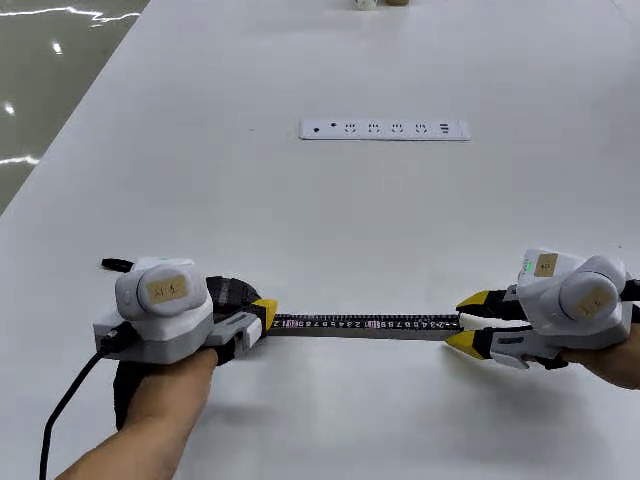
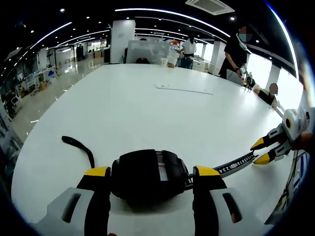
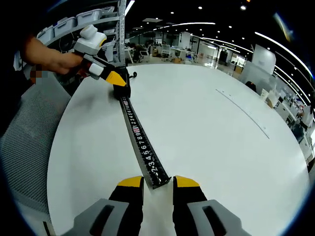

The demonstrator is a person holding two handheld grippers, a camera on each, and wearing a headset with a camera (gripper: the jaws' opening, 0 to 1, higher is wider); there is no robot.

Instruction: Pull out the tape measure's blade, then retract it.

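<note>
Along the near edge of the table [image 1: 400, 230], my left gripper [image 1: 262, 310] is clamped on the tape measure case [image 1: 232, 295], one jaw on either side of its black body. My right gripper [image 1: 465, 321] pinches the free end of the blade [image 1: 365, 322], which lies flat and drawn out, parallel to that edge. A power strip [image 1: 385, 129] sits well apart, toward the far edge. Assessment: pull-out looks done or nearly so. The next move calls for guiding the blade back to the case with a firm hold, no snap-back.

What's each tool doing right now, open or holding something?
Left tool: closed on the tape measure's case.
Right tool: closed on the end of the blade.
</note>
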